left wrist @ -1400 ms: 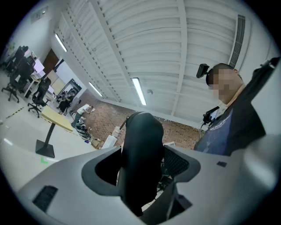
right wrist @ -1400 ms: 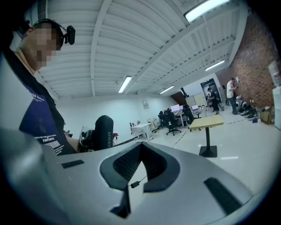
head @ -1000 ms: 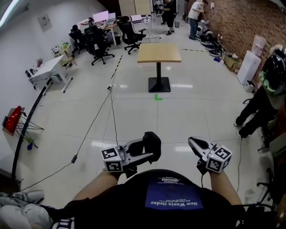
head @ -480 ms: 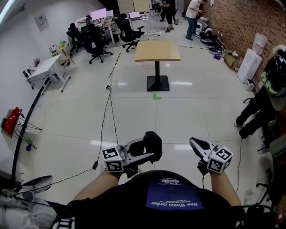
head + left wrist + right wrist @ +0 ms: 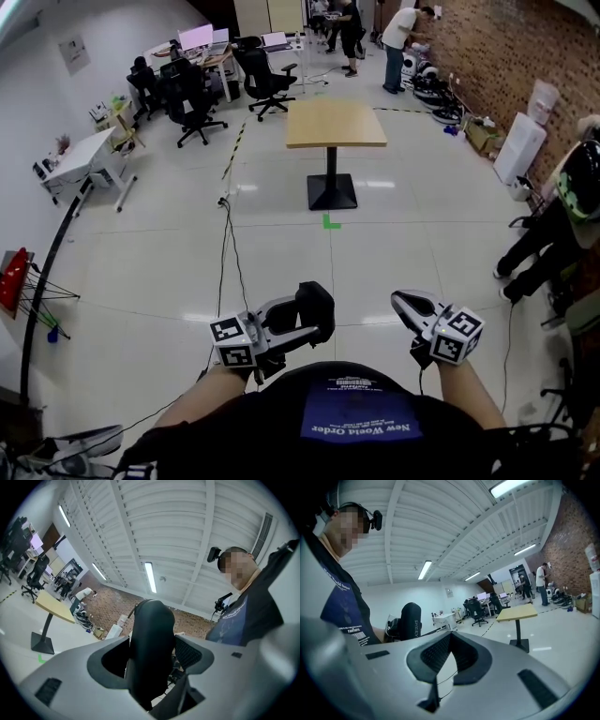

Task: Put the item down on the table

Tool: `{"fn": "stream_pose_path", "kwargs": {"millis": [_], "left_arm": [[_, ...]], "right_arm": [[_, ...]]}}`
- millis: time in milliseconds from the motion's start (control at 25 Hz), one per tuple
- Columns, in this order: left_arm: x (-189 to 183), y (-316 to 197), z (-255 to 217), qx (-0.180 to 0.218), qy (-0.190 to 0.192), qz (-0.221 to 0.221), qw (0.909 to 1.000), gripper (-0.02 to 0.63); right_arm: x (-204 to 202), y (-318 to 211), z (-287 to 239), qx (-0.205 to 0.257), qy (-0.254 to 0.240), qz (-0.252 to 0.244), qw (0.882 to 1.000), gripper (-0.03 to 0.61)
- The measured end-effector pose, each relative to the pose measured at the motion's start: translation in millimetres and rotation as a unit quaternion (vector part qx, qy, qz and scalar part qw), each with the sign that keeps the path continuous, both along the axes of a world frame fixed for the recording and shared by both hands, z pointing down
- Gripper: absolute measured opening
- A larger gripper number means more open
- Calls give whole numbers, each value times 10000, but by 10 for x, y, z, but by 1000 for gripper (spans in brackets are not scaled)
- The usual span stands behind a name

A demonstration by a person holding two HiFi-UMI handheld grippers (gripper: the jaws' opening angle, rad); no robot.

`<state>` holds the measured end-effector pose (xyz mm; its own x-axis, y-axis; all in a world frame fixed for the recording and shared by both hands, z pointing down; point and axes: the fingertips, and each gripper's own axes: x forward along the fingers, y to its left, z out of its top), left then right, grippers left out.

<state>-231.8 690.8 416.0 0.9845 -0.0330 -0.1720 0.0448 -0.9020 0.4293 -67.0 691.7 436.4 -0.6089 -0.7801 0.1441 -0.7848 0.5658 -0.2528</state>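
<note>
The left gripper has its jaws clamped on a black case, held in the air just in front of the person's chest and well apart from the counter. Seen from the right gripper view, the case carries white letters down its side that read "SHERY". The case is closed, so whatever it holds can't be seen. In the left gripper view its lower end is hidden behind the jaws, and a thin seam or zip line curves over its top.

The right gripper is just beside the left, its jaws together at the tips with nothing between them. Each gripper ends in a marker cube printed with black-and-white squares.

The person's dark T-shirt shows "New World Order" upside down in the head view, under a small barcode. The smaller lines of print are too fine to read.

The counter is a wooden square top on a black pedestal, standing alone on the shiny floor. A green tape mark lies near its base. A black cable trails across the tiles. Office chairs and desks crowd the far left corner. At the right edge someone in black is cut off by the frame.
</note>
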Motion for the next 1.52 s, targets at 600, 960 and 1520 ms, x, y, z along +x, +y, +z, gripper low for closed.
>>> {"fn": "stream_pose_path", "kwargs": {"millis": [600, 960, 1520], "left_arm": [[-514, -1462, 21, -6, -77, -222, 9997, 302], [232, -2218, -49, 43, -95, -708, 9974, 302], [1387, -3226, -154, 58, -167, -1019, 9946, 302]], "right_arm": [[-403, -1486, -8, -40, -28, -104, 9999, -12], [265, -2412, -65, 30, -46, -683, 9976, -12], [1340, -3475, -58, 82, -160, -1075, 9940, -12]]}}
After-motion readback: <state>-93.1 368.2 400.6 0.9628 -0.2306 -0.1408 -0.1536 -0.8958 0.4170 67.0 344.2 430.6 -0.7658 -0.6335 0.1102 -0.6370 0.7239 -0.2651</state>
